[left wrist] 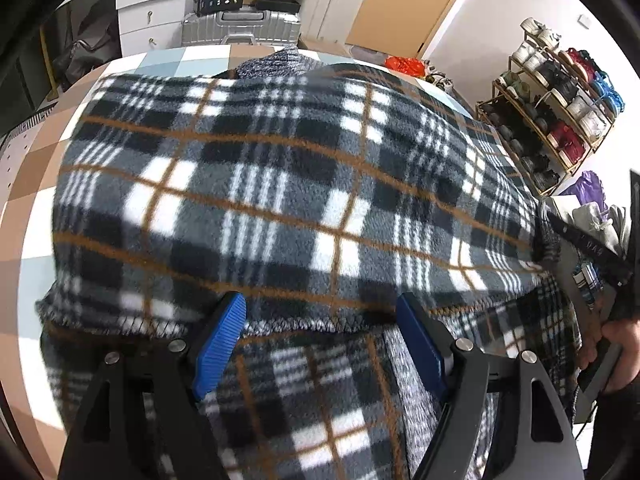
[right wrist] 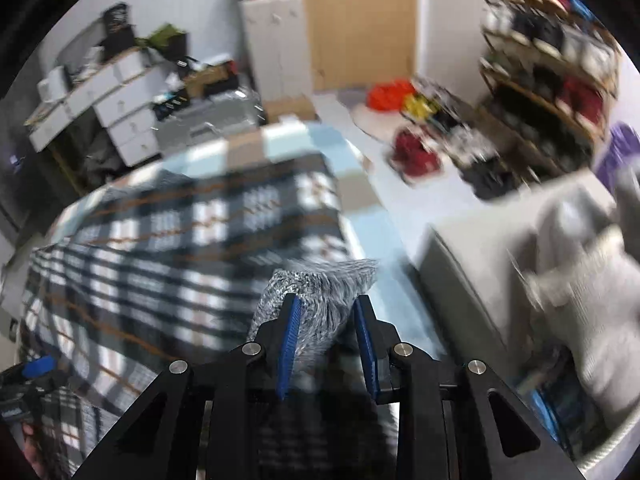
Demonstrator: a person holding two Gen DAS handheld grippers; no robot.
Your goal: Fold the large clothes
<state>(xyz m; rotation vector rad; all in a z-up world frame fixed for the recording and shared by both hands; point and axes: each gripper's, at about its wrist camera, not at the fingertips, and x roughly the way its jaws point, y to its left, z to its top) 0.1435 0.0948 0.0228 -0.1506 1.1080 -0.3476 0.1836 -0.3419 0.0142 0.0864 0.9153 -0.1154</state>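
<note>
My left gripper (left wrist: 320, 344) gaped over plaid garment (left wrist: 280, 184) hem, clear room ahead. Right gripper (right wrist: 326, 336) pinched its grey knit cuff (right wrist: 320, 284); sofa (right wrist: 500, 248) crowding right.

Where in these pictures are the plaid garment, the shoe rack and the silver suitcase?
plaid garment (left wrist: 280, 184), left wrist view, on the middle of its spread plaid fleece.
shoe rack (left wrist: 556, 112), left wrist view, on its middle shelves of shoes.
silver suitcase (left wrist: 240, 28), left wrist view, on its ribbed metal side.

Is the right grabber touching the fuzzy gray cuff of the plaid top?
Cannot tell. In the blurred right wrist view the gray cuff lies between the right gripper pads, but no contact or gap shows plainly.
</note>
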